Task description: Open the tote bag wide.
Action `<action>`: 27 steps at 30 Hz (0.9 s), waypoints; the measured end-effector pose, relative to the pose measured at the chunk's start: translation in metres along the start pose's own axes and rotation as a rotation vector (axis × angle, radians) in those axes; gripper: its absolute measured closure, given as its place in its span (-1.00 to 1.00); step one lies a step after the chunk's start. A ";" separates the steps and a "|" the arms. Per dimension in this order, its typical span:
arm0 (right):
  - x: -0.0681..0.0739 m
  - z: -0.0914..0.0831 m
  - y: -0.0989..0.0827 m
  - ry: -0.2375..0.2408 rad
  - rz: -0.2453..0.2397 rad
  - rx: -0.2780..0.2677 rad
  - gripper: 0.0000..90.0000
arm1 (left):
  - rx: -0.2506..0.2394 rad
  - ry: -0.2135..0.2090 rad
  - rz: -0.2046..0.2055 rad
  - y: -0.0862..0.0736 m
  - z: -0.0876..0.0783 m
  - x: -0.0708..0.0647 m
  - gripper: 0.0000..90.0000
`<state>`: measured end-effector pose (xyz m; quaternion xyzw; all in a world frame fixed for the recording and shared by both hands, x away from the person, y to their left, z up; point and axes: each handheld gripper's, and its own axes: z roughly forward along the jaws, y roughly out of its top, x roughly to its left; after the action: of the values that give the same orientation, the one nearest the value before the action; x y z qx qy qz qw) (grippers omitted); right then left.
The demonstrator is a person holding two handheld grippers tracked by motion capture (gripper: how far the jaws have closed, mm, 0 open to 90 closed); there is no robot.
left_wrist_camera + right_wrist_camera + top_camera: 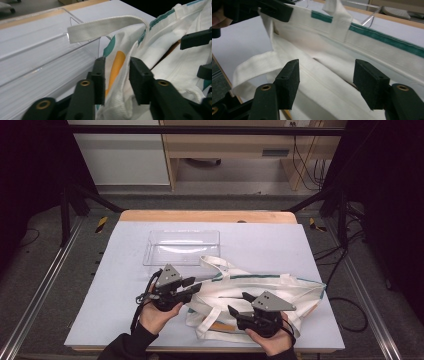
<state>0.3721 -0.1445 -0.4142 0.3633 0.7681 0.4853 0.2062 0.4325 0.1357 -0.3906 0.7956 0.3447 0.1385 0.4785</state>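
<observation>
The right gripper (pixel 325 83) hangs open over the bag (pixel 260 295), which lies at the near edge of the table (pixel 115 310). The left gripper (pixel 115 80) straddles a fold of cloth; I cannot tell if it pinches. A thin bite could slip. The strap (pixel 100 27) drapes over the clear bin (pixel 182 247) and may drag it. Beyond lie a grey floor and a wooden desk (pixel 225 145).

No words, labels, brands or numbers you can read, the bag (pixel 260 292) print you see being plain colour shapes, no lettering.
</observation>
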 end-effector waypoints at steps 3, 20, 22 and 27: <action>0.004 0.005 -0.002 0.022 -0.011 0.010 -0.26 | 0.007 -0.006 -0.014 -0.005 0.003 0.004 0.76; 0.011 0.023 -0.018 0.033 -0.063 0.088 0.89 | -0.020 -0.012 -0.092 -0.031 0.010 0.020 0.82; 0.014 0.022 -0.018 0.054 -0.064 0.107 0.93 | -0.020 -0.003 -0.095 -0.033 0.012 0.021 0.82; 0.018 0.015 -0.024 0.124 -0.026 0.136 0.95 | -0.026 -0.019 -0.134 -0.038 0.013 0.023 0.82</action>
<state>0.3620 -0.1284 -0.4423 0.3356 0.8152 0.4511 0.1393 0.4410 0.1543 -0.4320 0.7657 0.3908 0.1029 0.5004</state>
